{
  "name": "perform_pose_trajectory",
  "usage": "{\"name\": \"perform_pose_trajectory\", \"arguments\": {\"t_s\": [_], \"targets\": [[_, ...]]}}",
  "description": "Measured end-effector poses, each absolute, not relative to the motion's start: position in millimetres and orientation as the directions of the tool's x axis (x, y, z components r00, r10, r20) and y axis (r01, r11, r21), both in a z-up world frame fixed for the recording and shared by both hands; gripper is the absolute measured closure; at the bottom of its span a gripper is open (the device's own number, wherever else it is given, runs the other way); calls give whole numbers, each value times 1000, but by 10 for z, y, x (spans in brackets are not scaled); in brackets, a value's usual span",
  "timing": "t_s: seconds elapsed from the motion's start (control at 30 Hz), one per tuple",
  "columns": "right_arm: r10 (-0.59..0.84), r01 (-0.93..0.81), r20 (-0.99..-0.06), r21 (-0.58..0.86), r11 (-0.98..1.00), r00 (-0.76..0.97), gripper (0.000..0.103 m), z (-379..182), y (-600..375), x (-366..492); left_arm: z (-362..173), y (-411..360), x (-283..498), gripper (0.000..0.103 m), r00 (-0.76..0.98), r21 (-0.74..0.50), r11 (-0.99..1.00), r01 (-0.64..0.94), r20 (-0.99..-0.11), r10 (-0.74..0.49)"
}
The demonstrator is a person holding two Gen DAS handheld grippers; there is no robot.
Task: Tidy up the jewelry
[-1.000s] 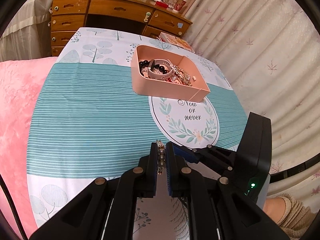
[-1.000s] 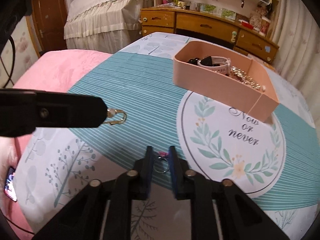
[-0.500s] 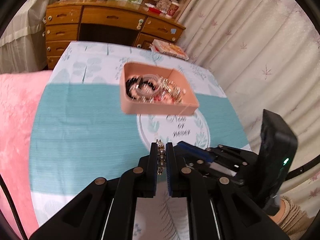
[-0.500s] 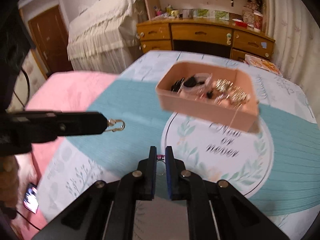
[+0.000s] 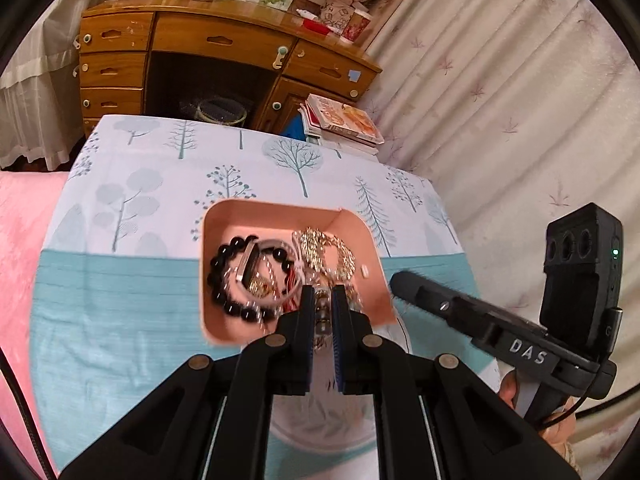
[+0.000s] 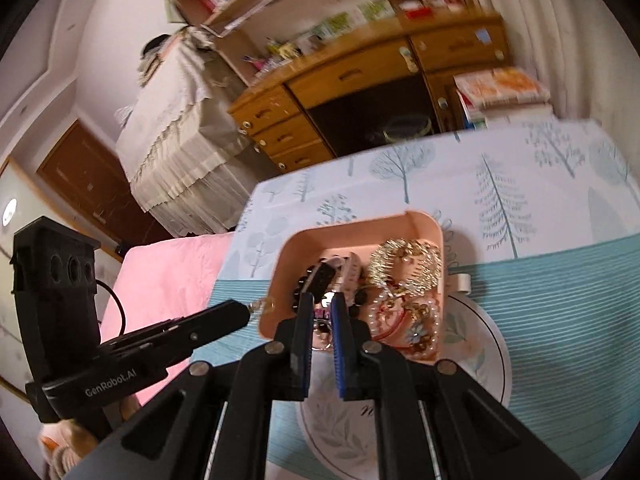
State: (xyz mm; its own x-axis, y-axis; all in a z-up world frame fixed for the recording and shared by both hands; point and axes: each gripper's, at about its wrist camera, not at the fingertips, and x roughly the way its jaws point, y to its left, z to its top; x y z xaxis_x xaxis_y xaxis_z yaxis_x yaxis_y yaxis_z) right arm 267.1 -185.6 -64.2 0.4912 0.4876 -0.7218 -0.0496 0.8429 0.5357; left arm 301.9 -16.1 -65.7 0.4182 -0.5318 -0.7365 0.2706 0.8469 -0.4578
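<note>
The right gripper [image 6: 322, 312], jaws nearly closed, pinches a small silver ring with a pink stone [image 6: 321, 314] over the near edge of a pink rectangular plastic tray [image 6: 424, 224]. Inside the tray lie gold chains [image 6: 404, 266] and black beads. Left of the tray, the left gripper [image 6: 250, 309] clamps a gold clasp [image 6: 264, 305].

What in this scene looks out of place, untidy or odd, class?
Inside the pink tray, the black bead bracelet, gold chains and pearl strands lie heaped and overlapping, unsorted. Both the left gripper and right gripper are shut on small pieces over it. Nothing looks spilled or broken.
</note>
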Motion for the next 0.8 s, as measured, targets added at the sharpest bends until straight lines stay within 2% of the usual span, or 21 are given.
{"name": "perform_pose_trajectory", "arguments": {"t_s": [0.07,0.1,0.13,0.2,0.27,0.43,0.57,0.63,0.8], "targets": [[492,-35,-735,541,840,465,94,-740,-1879,2721,-707,-231,3095,86,432,-420,866,271,-751,-499],[494,-24,-742,544,839,454,94,-786,-1886,2746,-728,-258,3121,68,439,-407,872,271,-754,-488],[498,-19,-743,549,836,448,93,-820,-1894,2760,-745,-270,3135,43,446,-398,877,268,-756,-479],[496,-8,-747,549,836,443,87,-868,-1912,2761,-750,-262,3124,27,481,-378,890,254,-749,-456],[487,-4,-750,543,840,448,81,-883,-1929,2758,-743,-250,3121,23,496,-375,891,256,-741,-454],[462,7,-749,528,849,474,81,-857,-1984,2649,-759,-177,3058,13,503,-350,908,230,-756,-419],[388,-1,-755,457,890,529,81,-745,-2008,2437,-744,-92,2928,12,514,-348,913,212,-755,-407],[354,-9,-759,418,908,546,81,-684,-2007,2301,-733,-50,2839,1,510,-359,911,204,-755,-411],[320,-28,-746,376,926,584,81,-542,-2051,1940,-668,-3,2528,1,524,-359,913,192,-750,-404]]}}
